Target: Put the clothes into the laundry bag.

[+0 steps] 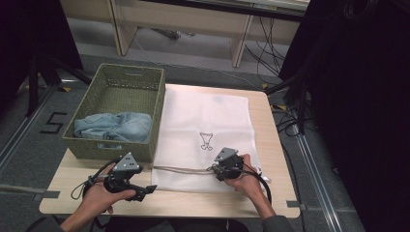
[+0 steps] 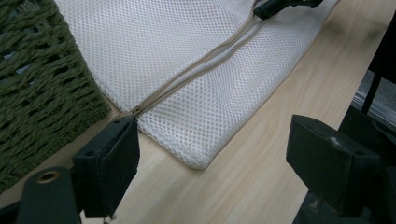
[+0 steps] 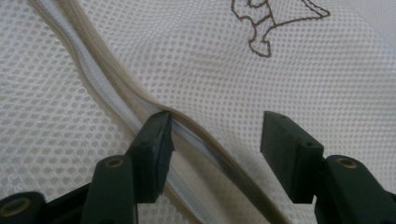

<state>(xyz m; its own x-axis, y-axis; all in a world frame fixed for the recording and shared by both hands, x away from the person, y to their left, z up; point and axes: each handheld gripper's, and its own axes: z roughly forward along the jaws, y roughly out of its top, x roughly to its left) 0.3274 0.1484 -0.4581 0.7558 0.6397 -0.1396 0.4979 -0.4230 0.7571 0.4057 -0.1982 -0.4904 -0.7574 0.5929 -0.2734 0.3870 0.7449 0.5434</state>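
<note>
The zipper [image 1: 186, 169] of the white mesh laundry bag [image 1: 205, 126] is running along the bag's near edge, crosswise between the hands. The right gripper [image 3: 215, 140] is straddling it mid-length, jaws parted, gripping nothing. The left gripper [image 2: 212, 154], released too, is waiting at the zipper's end beside the green basket [image 1: 145, 79].

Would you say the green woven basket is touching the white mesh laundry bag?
Cannot tell. In the high view, the basket sits flush against the mesh bag; no view shows plain contact or gap.
</note>
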